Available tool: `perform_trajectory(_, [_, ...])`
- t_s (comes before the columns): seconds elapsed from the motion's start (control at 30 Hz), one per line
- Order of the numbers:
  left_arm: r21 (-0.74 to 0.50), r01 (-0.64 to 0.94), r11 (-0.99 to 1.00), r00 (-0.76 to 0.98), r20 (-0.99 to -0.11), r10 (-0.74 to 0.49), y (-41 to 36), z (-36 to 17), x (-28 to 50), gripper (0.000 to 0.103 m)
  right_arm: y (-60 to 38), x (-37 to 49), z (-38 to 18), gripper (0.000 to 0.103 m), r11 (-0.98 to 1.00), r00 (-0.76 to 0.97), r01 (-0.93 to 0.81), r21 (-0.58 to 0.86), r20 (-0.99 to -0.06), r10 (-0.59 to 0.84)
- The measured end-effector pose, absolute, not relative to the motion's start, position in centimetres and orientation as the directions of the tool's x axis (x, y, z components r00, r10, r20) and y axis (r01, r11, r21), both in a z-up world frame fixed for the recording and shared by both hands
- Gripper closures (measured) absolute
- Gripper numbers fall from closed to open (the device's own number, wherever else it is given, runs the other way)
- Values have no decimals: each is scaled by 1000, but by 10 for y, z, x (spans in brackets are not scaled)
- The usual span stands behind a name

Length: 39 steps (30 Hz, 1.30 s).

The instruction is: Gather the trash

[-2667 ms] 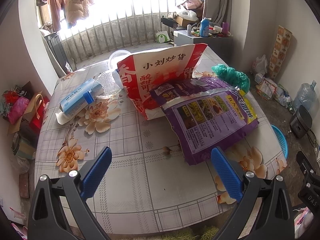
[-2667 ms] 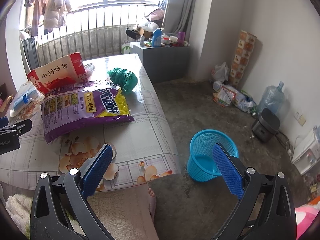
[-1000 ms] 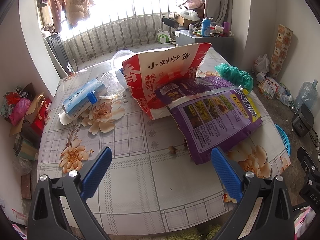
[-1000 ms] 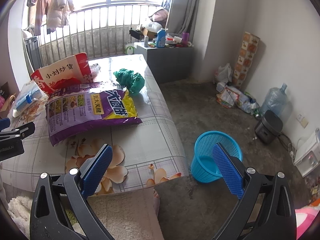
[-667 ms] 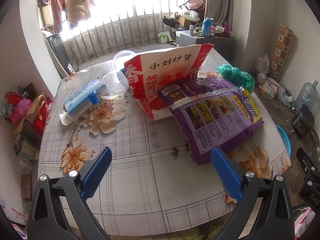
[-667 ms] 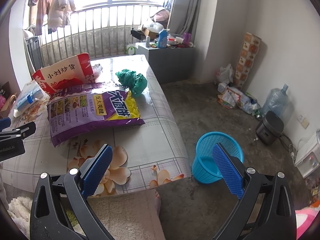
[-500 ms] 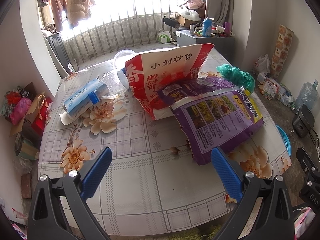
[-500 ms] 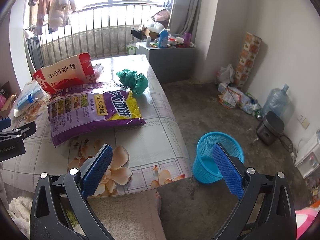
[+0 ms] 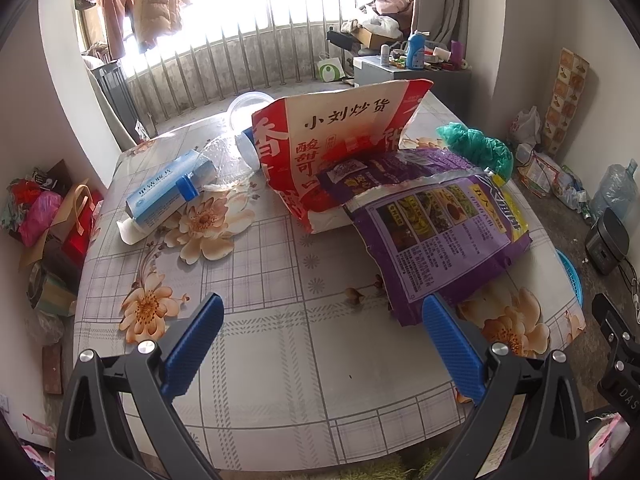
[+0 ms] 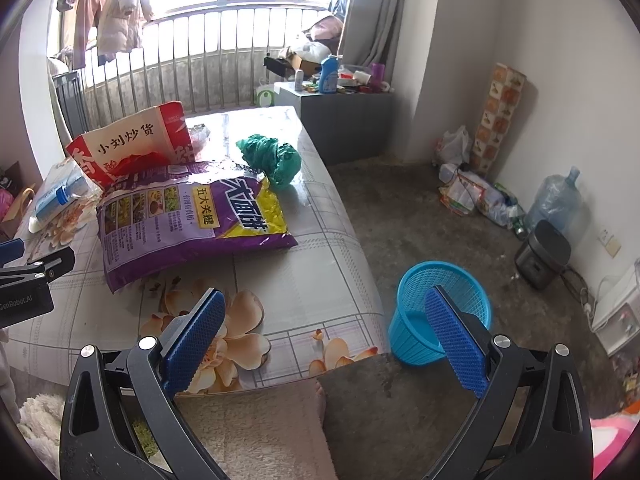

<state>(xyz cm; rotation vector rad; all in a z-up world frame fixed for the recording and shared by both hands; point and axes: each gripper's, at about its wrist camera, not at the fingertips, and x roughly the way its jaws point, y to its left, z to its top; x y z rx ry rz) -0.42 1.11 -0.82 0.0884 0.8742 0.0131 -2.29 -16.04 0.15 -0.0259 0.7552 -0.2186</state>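
Observation:
A flower-patterned table (image 9: 280,360) carries the trash. A purple food bag (image 9: 444,232) (image 10: 188,216) lies flat, overlapping a red and white snack bag (image 9: 340,140) (image 10: 128,144) that stands behind it. A crumpled green plastic bag (image 9: 476,146) (image 10: 272,156) lies at the far right, and a blue and white box (image 9: 168,192) (image 10: 60,192) at the left. A blue mesh basket (image 10: 440,308) stands on the floor right of the table. My left gripper (image 9: 320,316) hangs open over the near table edge. My right gripper (image 10: 324,304) is open too, above the table corner and the basket.
Clear plastic containers (image 9: 240,128) lie behind the red bag. Bags and clutter (image 9: 44,216) sit on the floor at the left. A grey cabinet (image 10: 344,120) with bottles stands by the window. A water jug (image 10: 556,200), a black cooker (image 10: 544,252) and rubbish line the right wall.
Both views have crept slightly nearer and leftward over the table since the earliest frames. Both grippers stay open and no object has moved.

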Motion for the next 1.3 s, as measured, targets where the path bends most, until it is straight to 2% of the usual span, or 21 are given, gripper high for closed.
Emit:
perform_trajectory(0.17, [47,69,996,617,-787,-6,11,-15,-2,6,-160,-18,0,8,981,711,183,-69,-679,-180])
perform_trajectory(0.23, [35,85,996,608,-794,-24,12,-18,-1,6,-158,-14,1,8,988,722,152,-20,-680,-125])
perform_trajectory(0.43, [5,43,999,583,-812,-21,32,-30,10,6,-152,9,-8,8,977,703,85,197,-707,82])
perform_trajectory(0.67, [-37,28,999,603,-797,-46,58,-32,36,6,-165,40,-37,8,850,605,130,510,-720,339])
perform_trajectory(0.8, [-32,16,999,594,-804,-35,63,-35,56,6,-172,49,-52,13,760,573,180,624,-695,435])
perform_trajectory(1.07, [-10,-26,1000,574,-819,7,68,-40,79,6,-182,65,-59,26,645,570,220,732,-633,524])
perform_trajectory(1.3, [8,-29,1000,572,-820,23,66,-40,82,6,-191,73,-73,49,557,568,272,785,-598,565])
